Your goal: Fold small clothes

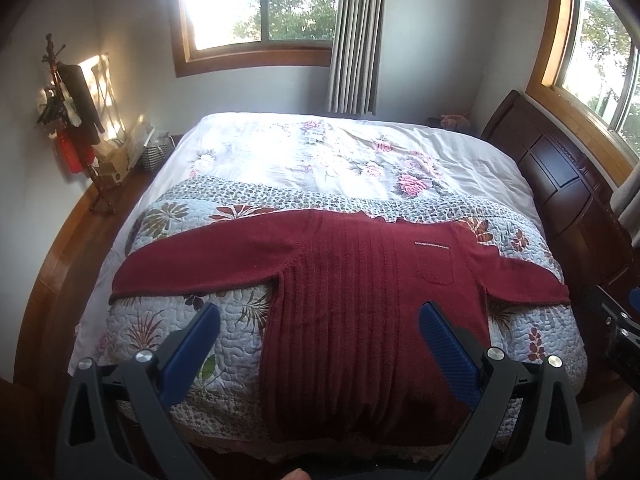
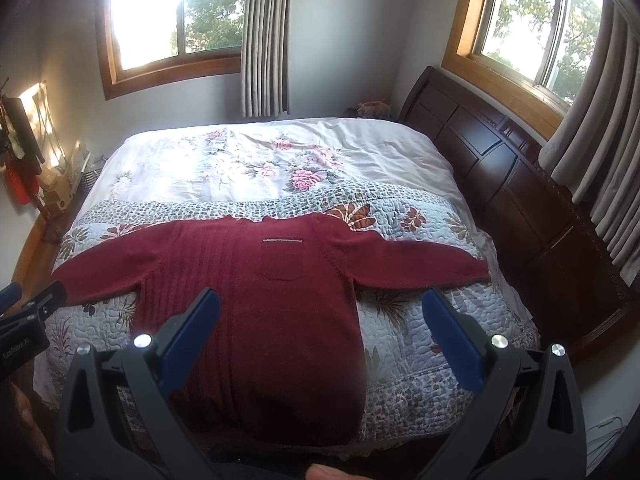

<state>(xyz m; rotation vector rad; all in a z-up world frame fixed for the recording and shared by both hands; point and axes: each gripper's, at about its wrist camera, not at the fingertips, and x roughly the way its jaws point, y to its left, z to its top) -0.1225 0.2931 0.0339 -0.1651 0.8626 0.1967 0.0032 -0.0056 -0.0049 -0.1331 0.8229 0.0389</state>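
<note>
Lying flat beyond both wide-open tools [image 1: 320, 312] [image 2: 320, 298] — red sweater [image 2: 280, 300], sleeves spread, untouched

Free room around the dark red sweater [image 2: 256, 300], which lies flat on the quilted bed [image 2: 420, 320] with both sleeves spread. Open quilt lies beside each sleeve and beyond the collar. The wooden headboard [image 2: 500, 168] bounds the space right of the sweater; a coat stand [image 1: 72, 120] and a basket [image 1: 154, 156] stand well left, off the bed. Both grippers, left gripper [image 1: 320, 312] and right gripper [image 2: 320, 298], hang with jaws spread above the hem.
</note>
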